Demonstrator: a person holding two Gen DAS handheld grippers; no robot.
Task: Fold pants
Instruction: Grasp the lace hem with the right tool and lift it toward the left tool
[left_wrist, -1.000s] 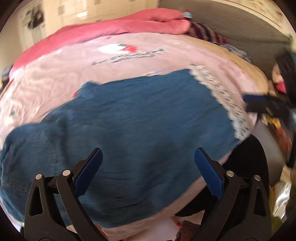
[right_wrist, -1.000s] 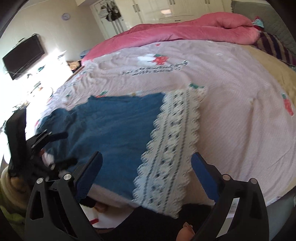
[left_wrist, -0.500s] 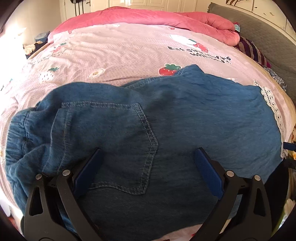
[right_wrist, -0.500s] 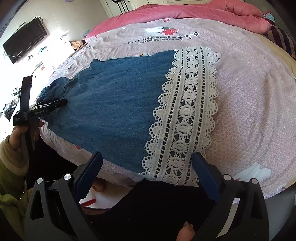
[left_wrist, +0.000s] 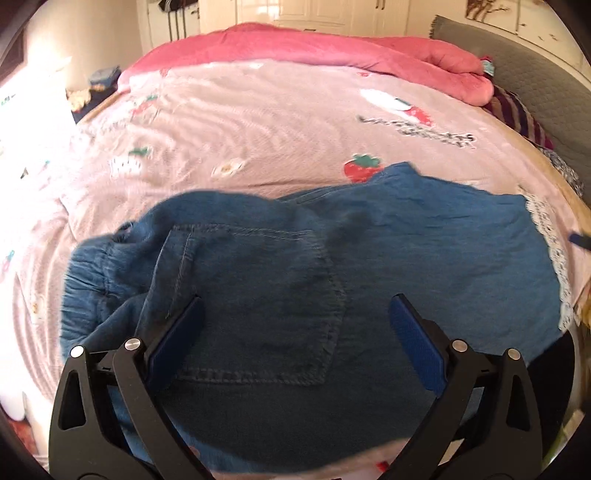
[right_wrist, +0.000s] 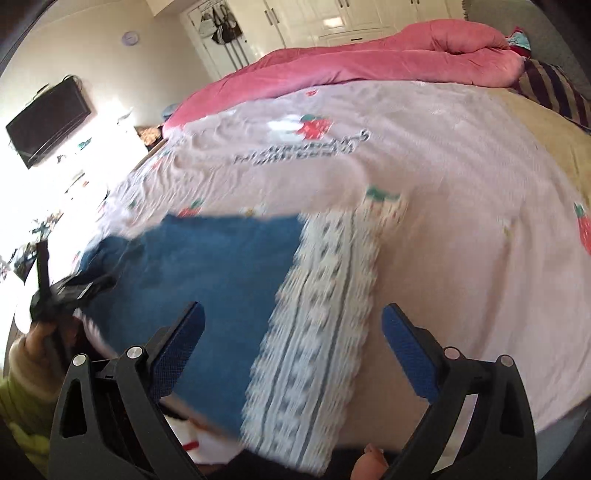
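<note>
Lying flat along the near edge of the bed (left_wrist: 280, 122), the pants (left_wrist: 295, 280) show no fold yet; the waistband sits toward the near left corner and the lace hem (right_wrist: 317, 314) toward the right. The left gripper (left_wrist: 295, 325) hangs over the back pocket (left_wrist: 258, 306) with its jaws apart and nothing between them. Compared with half a second earlier, its view has pulled back and up: more of the pink sheet shows beyond the denim, and the waistband end is now fully in frame. The right gripper (right_wrist: 291, 332) is likewise apart and empty above the lace hem, and it too has lifted, so the hem looks smaller and blurred by motion. Both tools appear to be repositioning, not grasping; the likely next step is to take hold of one end for the first fold.
</note>
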